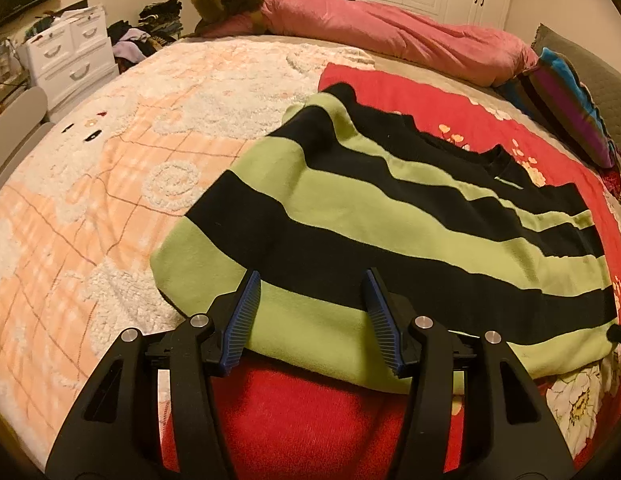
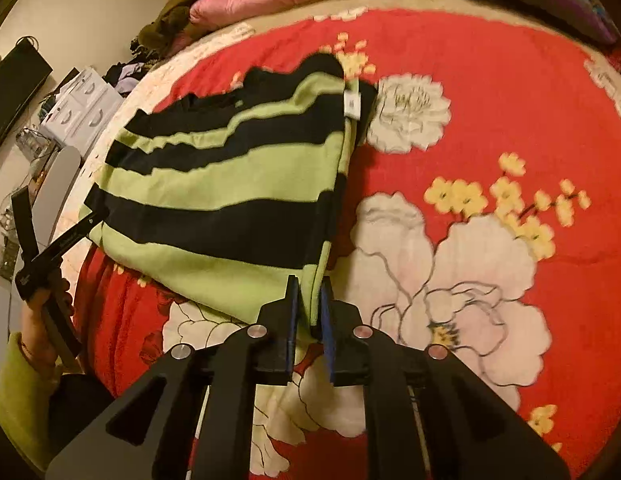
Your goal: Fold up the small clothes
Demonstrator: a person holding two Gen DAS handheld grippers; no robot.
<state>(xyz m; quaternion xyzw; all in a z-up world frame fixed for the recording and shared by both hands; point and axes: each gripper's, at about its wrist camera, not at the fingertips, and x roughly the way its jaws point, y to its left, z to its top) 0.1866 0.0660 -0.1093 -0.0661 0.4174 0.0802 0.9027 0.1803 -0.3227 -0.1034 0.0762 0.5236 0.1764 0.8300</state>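
Note:
A green and black striped sweater point(image 1: 350, 216) lies flat on a red flowered blanket point(image 2: 490, 92) on the bed, with a white label point(image 2: 351, 105) at its far corner. My left gripper point(image 1: 312, 276) is open, its blue-padded fingers standing wide apart over the sweater's near green hem without pressing on it. In the right wrist view the sweater point(image 2: 214, 184) stretches away to the left. My right gripper point(image 2: 308, 282) is shut on its near right corner, the green edge pinched between the pads. The left gripper point(image 2: 56, 212) also shows there at the sweater's left edge, held by a hand in a green sleeve point(image 2: 18, 380).
A peach and white fleecy blanket point(image 1: 110, 184) covers the bed's left half. A pink duvet point(image 1: 390, 28) and a striped pillow point(image 1: 562, 96) lie along the far side. A white drawer unit point(image 1: 70, 56) and heaps of clothes point(image 1: 150, 28) stand beyond the bed.

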